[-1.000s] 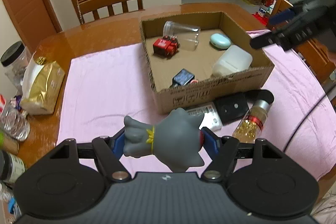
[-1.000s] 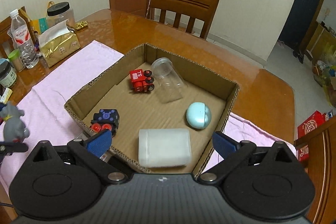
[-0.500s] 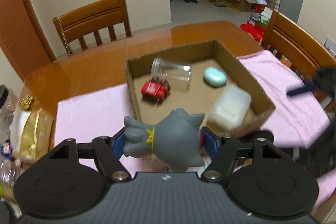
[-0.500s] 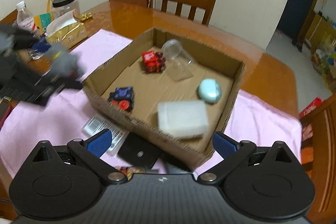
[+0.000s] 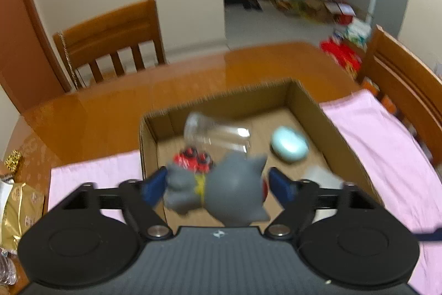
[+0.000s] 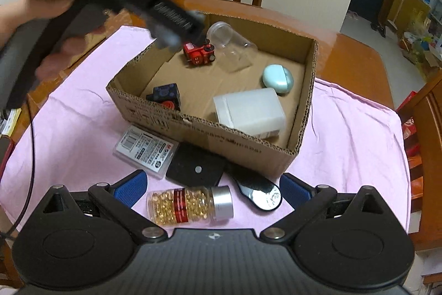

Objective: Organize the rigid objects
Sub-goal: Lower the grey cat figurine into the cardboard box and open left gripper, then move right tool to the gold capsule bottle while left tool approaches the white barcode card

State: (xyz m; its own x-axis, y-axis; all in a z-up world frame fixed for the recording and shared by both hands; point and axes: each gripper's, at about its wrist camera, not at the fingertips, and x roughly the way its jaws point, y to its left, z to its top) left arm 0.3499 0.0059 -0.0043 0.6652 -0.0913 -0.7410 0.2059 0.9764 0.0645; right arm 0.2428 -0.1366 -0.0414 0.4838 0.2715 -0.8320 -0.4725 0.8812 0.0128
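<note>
Grey toy [image 5: 221,190] is seen between the blue pads of the left tool [image 5: 218,185], above the near-left part of the cardboard box [image 5: 342,134]; the picture is blurred and a gap shows beside the right pad, so whether the toy is clamped cannot be told. In the right wrist view the left tool [image 6: 176,26] is seen as a dark blur over the box's far-left corner, held by a hand [image 6: 33,18]. Inside the box [image 6: 210,129] are found a red toy car [image 6: 199,53], a clear jar [image 6: 232,46] lying on its side, a pale teal case [image 6: 277,78], a white container [image 6: 248,112] and a black cube [image 6: 165,96] with red parts. The right tool [image 6: 211,188] is held with its pads wide apart and nothing gripped, low over the pink cloth [image 6: 69,134] that covers the wooden counter [image 6: 356,57]. Between its pads a bottle of golden capsules [image 6: 190,205] is seen lying on its side. Just beyond it, against the box's near wall, a labelled flat pack [image 6: 146,151], a black plate [image 6: 196,169] and a dark mirror-like object [image 6: 262,192] are laid.
</note>
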